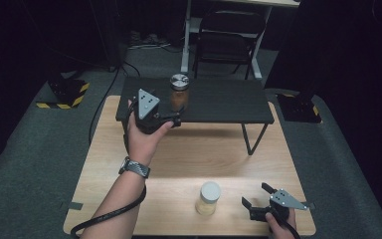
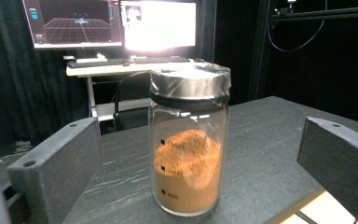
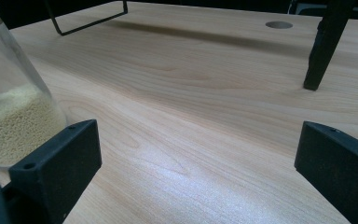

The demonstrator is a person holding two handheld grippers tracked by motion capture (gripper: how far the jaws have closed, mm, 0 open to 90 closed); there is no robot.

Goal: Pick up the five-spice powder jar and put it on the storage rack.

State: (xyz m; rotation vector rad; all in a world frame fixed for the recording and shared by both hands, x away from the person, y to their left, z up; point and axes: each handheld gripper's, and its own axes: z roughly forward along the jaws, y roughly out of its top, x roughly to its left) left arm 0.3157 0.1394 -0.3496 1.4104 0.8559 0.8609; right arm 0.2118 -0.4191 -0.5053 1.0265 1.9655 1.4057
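Brown powder fills the lower half of the silver-lidded jar standing on the black raised shelf, seen in my left gripper view between my left gripper's 2 wide-spread jaws, which touch nothing; the high view shows that jar at the shelf's back edge. My right gripper rests gaping and empty on the wooden table, just beside the white-capped jar, whose pale grains its own view shows.

The pale-grain jar is cut off by the right gripper view's left edge, its lid unseen.
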